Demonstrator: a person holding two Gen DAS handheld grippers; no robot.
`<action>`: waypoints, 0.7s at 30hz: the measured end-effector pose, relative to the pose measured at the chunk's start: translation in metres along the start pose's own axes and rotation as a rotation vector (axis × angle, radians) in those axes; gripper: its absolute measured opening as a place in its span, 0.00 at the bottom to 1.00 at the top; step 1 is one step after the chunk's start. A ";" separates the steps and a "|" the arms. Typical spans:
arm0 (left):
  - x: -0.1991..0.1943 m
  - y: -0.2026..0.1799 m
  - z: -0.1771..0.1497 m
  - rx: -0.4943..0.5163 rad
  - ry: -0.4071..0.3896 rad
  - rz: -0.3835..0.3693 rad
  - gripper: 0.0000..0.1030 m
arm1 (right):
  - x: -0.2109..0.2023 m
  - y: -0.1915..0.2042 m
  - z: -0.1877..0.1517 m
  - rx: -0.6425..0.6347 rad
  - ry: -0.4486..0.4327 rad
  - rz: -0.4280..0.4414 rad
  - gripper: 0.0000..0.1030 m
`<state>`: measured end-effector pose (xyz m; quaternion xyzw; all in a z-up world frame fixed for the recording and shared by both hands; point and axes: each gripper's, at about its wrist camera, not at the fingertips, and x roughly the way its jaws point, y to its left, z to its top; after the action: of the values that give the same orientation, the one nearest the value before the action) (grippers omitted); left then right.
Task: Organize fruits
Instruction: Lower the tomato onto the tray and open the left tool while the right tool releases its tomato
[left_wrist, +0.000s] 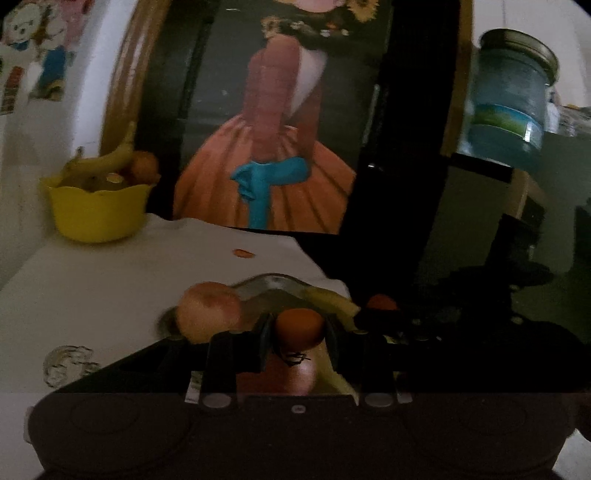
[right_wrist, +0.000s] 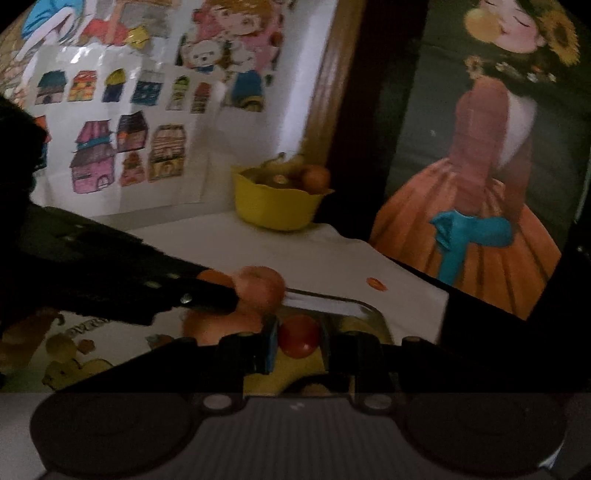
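My left gripper (left_wrist: 298, 338) is shut on an orange fruit (left_wrist: 299, 325) above a metal tray (left_wrist: 273, 283). On the tray lie a pinkish peach (left_wrist: 208, 311), a banana (left_wrist: 332, 300) and a reddish fruit (left_wrist: 295, 374). My right gripper (right_wrist: 299, 345) is shut on a small red tomato (right_wrist: 299, 335) over the same tray (right_wrist: 332, 305). In the right wrist view the left gripper (right_wrist: 218, 291) reaches in from the left beside the peach (right_wrist: 261, 290). A yellow bowl (left_wrist: 96, 208) (right_wrist: 275, 208) at the back holds a banana and an orange.
A white cloth (left_wrist: 110, 280) covers the table; a small orange spot (left_wrist: 243, 253) lies on it. A large framed painting (left_wrist: 269, 122) leans behind. Children's drawings (right_wrist: 122, 140) hang on the left wall. A blue jar (left_wrist: 511, 96) stands high on the right.
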<state>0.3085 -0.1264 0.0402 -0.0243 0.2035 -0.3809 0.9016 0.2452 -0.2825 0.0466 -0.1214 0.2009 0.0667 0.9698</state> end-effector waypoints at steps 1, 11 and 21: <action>-0.001 -0.004 -0.002 0.009 -0.002 -0.006 0.32 | -0.002 -0.004 -0.003 0.009 0.000 -0.005 0.26; 0.004 -0.036 -0.024 0.077 0.034 -0.049 0.32 | -0.014 -0.021 -0.027 0.056 0.025 -0.013 0.26; 0.007 -0.040 -0.034 0.098 0.053 -0.074 0.32 | -0.018 -0.022 -0.048 0.092 0.051 0.006 0.26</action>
<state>0.2727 -0.1560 0.0144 0.0224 0.2073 -0.4240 0.8813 0.2145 -0.3177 0.0155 -0.0779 0.2287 0.0574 0.9687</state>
